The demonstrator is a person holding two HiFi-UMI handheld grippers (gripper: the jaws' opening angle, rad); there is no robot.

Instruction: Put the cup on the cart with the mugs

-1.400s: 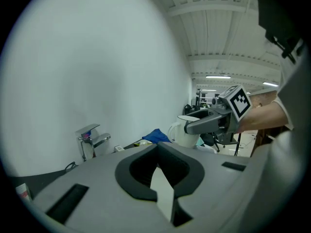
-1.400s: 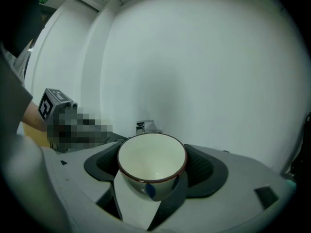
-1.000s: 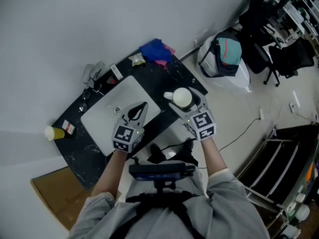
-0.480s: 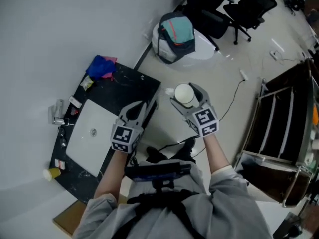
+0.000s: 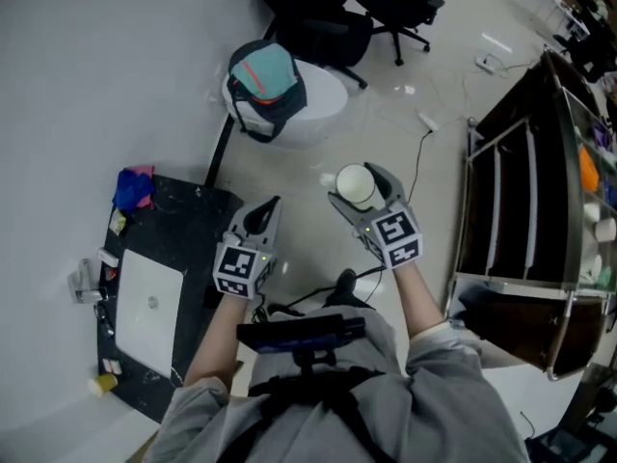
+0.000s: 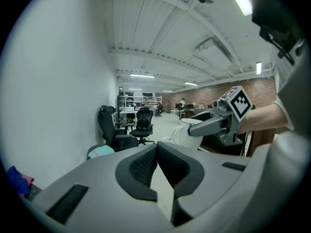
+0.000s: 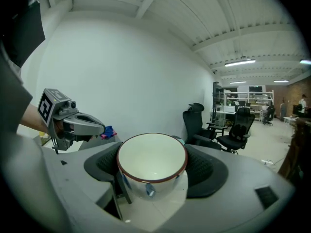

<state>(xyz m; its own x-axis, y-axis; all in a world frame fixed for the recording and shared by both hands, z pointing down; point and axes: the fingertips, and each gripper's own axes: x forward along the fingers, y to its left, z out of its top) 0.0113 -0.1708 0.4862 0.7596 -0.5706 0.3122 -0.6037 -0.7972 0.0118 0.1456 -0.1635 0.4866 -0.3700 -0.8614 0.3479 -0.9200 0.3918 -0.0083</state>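
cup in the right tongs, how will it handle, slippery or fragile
The cup looks like glazed ceramic, so it is probably rigid but would likely break if dropped on the hard floor. Its glossy wall may be slippery; the right tongs grip it only at the sides. It appears empty, so probably fairly light.

Overhead head view; near-level gripper views, shared chairs
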